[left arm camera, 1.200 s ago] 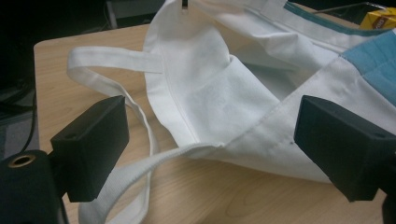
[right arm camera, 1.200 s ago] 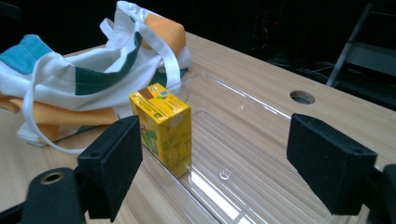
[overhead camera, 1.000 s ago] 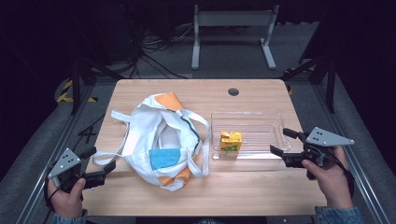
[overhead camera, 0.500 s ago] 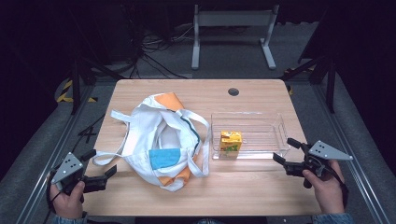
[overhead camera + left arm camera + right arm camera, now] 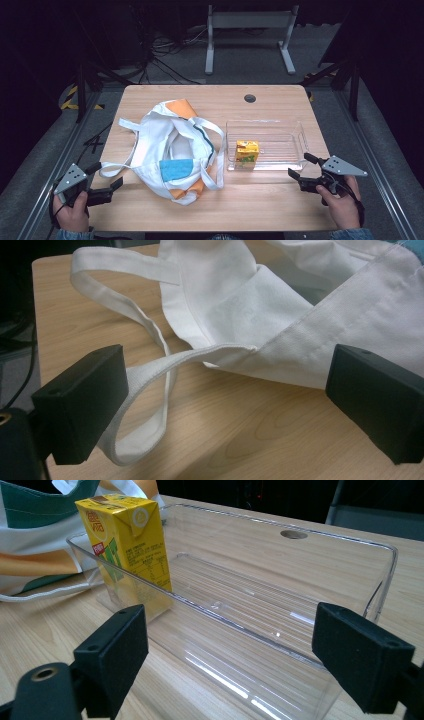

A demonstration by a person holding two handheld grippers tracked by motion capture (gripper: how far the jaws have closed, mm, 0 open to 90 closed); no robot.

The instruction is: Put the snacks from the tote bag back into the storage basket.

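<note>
clear tray (image 5: 295, 131), yellow carton (image 5: 247, 152) inside (upright)

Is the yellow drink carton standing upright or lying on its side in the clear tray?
Upright. The yellow carton stands on its base at one end of the clear tray.

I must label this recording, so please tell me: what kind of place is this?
Probably a lab or studio set up for recording, not a home: a lone wooden table in a dark room, cables on the floor, and a metal stand behind it.
</note>
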